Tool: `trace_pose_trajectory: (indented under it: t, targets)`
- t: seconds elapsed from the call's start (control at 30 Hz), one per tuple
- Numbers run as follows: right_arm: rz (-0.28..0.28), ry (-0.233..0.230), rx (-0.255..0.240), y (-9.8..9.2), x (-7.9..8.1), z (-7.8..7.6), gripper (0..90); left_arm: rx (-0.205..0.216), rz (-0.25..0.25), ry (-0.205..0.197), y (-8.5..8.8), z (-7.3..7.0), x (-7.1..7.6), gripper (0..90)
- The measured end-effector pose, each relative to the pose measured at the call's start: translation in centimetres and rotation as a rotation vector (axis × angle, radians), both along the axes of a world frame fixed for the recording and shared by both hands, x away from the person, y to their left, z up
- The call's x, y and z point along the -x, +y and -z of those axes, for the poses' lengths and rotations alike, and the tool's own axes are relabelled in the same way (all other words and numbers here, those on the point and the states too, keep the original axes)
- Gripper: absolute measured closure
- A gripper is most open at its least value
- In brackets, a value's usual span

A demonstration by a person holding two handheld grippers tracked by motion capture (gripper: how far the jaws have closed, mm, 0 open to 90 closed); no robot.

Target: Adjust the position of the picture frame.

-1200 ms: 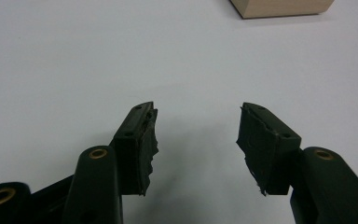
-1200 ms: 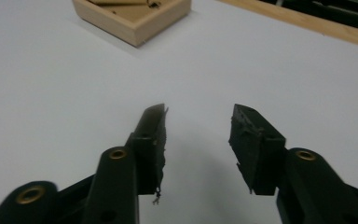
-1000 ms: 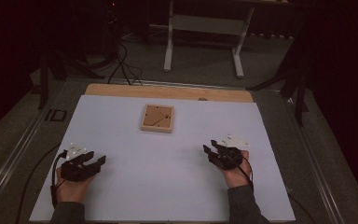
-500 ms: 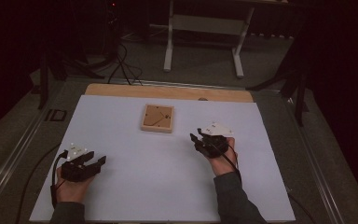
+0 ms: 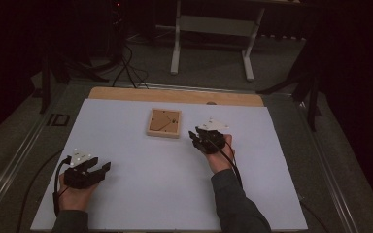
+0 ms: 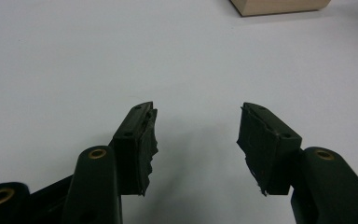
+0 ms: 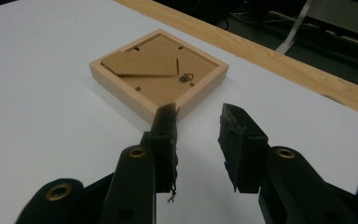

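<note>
A small wooden picture frame (image 5: 164, 123) lies face down on the white table top, its brown backing board and stand facing up (image 7: 161, 70). My right gripper (image 5: 194, 137) hovers just right of the frame, pointing at its near corner; its jaws (image 7: 196, 116) have just been closing, stand apart, and hold nothing. My left gripper (image 5: 103, 169) rests at the table's front left, far from the frame, open and empty (image 6: 196, 123). A corner of the frame (image 6: 279, 5) shows at the top of the left gripper view.
The white sheet (image 5: 141, 189) covers the table, with a bare wooden strip (image 5: 175, 94) along the far edge. Beyond it stand a white-legged bench (image 5: 213, 29) and cables on the dark floor (image 5: 126, 63). Metal rails (image 5: 24, 145) run along the table sides.
My right gripper has moved forward and left, from the front right toward the frame's right side, and its jaws have narrowed. The left gripper has stayed in place.
</note>
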State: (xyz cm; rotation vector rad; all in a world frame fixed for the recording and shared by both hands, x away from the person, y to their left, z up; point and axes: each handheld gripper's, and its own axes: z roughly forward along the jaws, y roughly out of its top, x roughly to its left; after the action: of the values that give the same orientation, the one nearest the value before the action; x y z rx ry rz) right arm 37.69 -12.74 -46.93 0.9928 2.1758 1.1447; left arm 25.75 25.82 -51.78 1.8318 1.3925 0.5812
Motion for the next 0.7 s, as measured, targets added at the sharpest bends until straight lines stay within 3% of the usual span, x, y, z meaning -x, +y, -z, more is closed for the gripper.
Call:
trace_pose_trajectory:
  t: [0.27,0.43,0.7]
  targets:
    - [-0.003,0.017,0.009,1.3,-1.3,1.0,67.2,-0.003,0.001,-0.004,0.0,-0.1,0.0,45.9]
    - [0.008,0.037,-0.010,2.2,-2.5,1.6,68.7,-0.001,-0.001,-0.006,0.1,-0.1,0.0,45.9]
    - [0.020,0.088,-0.007,3.8,-4.4,2.8,71.1,0.002,0.000,-0.010,0.1,-0.2,0.0,45.8]
